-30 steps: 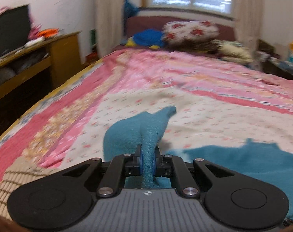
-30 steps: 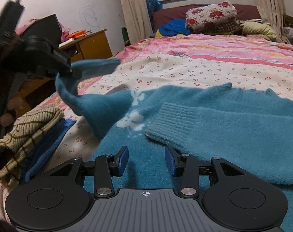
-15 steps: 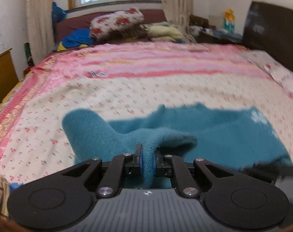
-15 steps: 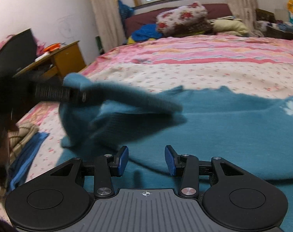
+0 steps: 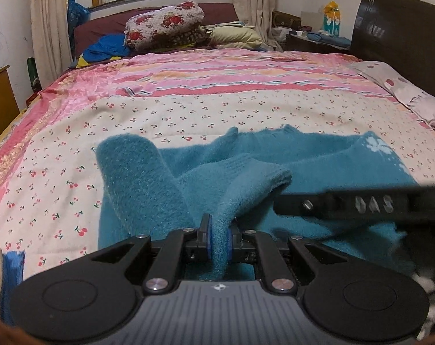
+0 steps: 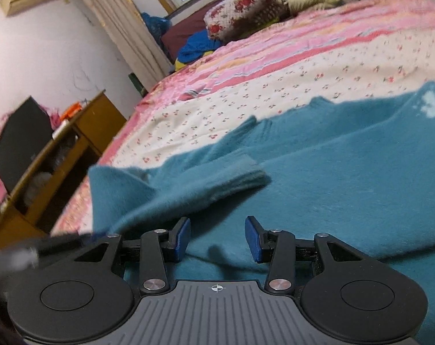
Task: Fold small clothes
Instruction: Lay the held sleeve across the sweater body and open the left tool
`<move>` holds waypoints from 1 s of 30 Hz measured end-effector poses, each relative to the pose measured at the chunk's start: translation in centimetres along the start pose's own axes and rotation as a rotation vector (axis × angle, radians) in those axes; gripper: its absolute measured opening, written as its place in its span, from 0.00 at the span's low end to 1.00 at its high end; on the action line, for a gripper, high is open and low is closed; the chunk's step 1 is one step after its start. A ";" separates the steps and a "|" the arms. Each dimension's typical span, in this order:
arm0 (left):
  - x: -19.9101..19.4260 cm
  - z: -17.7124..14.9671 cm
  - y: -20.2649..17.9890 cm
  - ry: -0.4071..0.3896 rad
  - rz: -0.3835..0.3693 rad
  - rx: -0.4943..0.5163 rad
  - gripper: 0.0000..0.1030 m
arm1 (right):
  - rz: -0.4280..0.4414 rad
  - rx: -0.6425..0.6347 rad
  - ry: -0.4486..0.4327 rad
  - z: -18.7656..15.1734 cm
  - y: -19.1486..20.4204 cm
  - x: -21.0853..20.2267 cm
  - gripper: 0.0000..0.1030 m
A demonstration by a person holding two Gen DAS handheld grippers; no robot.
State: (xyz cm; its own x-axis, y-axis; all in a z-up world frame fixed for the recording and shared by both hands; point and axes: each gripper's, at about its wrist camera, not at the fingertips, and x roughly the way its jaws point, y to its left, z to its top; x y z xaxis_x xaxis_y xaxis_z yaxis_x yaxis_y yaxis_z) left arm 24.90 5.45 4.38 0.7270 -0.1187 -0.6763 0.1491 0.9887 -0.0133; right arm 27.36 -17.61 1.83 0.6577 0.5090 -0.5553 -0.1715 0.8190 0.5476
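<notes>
Bedroom scene from two cameras mounted on handheld tongs, both looking across a wide bed (image 5: pixel 188 109) covered in a cherry-print and pink striped quilt.

In the left wrist view, the left gripper (image 5: pixel 217 241) sits at the bottom centre of the frame with its blue pads pinched tight on a fold of a fuzzy teal sweater (image 5: pixel 318 158). The pinched part is a sleeve (image 5: pixel 240 181), which arches up from the jaws and drapes toward the middle of the frame over the sweater's body. It seems to be held this way so the sleeve can be laid inward across the body as one fold. The sweater lies flat on the quilt across the lower centre and right of the frame, with a white flower motif near its right edge.

A dark bar crossing the right side of this view is the right gripper seen side-on.

In the right wrist view, the right gripper (image 6: pixel 217 238) is at the bottom centre, its jaws parted at a middling width and opening. Nothing is between them; they hover just above the teal knit, probably ready to press or steady the cloth.

Pillows (image 5: pixel 165 26) are piled at the top centre, under a window. A wooden desk (image 6: pixel 73 143) stands at the left of the right wrist view.
</notes>
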 end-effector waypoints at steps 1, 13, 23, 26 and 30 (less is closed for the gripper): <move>0.0 -0.1 0.0 0.000 -0.002 -0.001 0.16 | 0.008 0.017 0.005 0.3 -0.1 0.3 0.46; -0.1 -0.6 0.0 0.009 -0.021 0.003 0.16 | 0.131 0.280 0.085 1.8 -1.5 4.6 0.52; -2.0 -0.4 0.0 -0.028 -0.085 0.004 0.37 | 0.039 0.191 -0.003 3.4 -1.2 2.1 0.13; -3.4 -0.3 -0.2 -0.089 -0.081 0.027 0.55 | -0.012 0.131 -0.106 5.2 -1.6 -0.9 0.12; -4.1 -0.1 -0.1 -0.138 -0.041 0.056 0.70 | -0.059 0.100 -0.188 6.6 -3.3 -4.1 0.12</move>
State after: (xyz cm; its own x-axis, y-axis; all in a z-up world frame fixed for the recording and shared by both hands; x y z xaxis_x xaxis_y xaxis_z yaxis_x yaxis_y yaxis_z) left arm 21.81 5.87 7.05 0.8040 -0.1741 -0.5686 0.2148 0.9767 0.0046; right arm 30.09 -24.15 6.45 0.7915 0.3945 -0.4669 -0.0607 0.8108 0.5822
